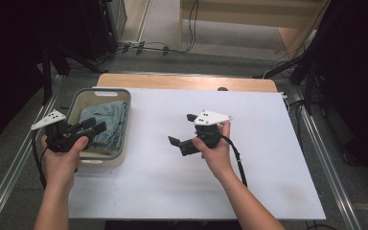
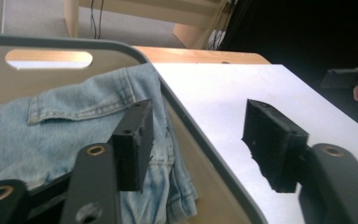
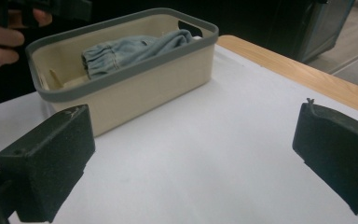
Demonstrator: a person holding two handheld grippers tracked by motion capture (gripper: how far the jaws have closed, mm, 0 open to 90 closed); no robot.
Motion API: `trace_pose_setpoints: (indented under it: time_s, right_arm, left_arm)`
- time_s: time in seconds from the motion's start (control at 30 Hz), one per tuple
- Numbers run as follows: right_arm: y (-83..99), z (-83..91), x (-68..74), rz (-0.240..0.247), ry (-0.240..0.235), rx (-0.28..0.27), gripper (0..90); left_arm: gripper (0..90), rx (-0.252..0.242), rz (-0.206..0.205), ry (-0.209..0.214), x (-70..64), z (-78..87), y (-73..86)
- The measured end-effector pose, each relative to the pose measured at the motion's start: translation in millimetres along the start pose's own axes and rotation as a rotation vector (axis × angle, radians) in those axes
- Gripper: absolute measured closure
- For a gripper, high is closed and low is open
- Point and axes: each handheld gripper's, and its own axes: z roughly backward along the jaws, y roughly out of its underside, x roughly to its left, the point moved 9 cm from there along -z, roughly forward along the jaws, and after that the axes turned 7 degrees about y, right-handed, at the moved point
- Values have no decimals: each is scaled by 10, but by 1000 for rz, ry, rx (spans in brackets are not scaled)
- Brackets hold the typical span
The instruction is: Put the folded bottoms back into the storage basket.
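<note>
A beige basket with a grey rim [image 1: 124, 125] stands at the table's left and holds a folded light-blue denim garment [image 1: 109, 120]. My left gripper [image 1: 98, 123] is held over the basket's near-left side, open, nothing between its fingers. In the left gripper view its jaws [image 2: 203, 140] straddle the basket rim [image 2: 193, 128], one over the denim [image 2: 70, 116] and one over the white table. My right gripper [image 1: 182, 129] hovers open above the table's middle, pointing left. The right gripper view shows it [image 3: 193, 158] wide open facing the basket [image 3: 135, 88] and the denim [image 3: 130, 49].
A white sheet [image 1: 172, 177] covers the table, with a wooden strip [image 1: 182, 81] showing along its far edge. Metal rails [image 1: 323, 158] run along both sides. Cables and dark stands lie on the floor beyond. The person's left hand [image 3: 2, 39] appears behind the basket.
</note>
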Motion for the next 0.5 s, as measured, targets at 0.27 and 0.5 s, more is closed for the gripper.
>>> trace_pose_setpoints:
  time_s: [0.27,0.5]
  right_arm:
    - [168,324,-126,12,34,-12,0]
    - [294,556,-178,-6,38,-31,0]
  left_arm:
    - [546,40,-19,-8,-20,-151,-139]
    - [604,53,-42,-53,7,-292,-287]
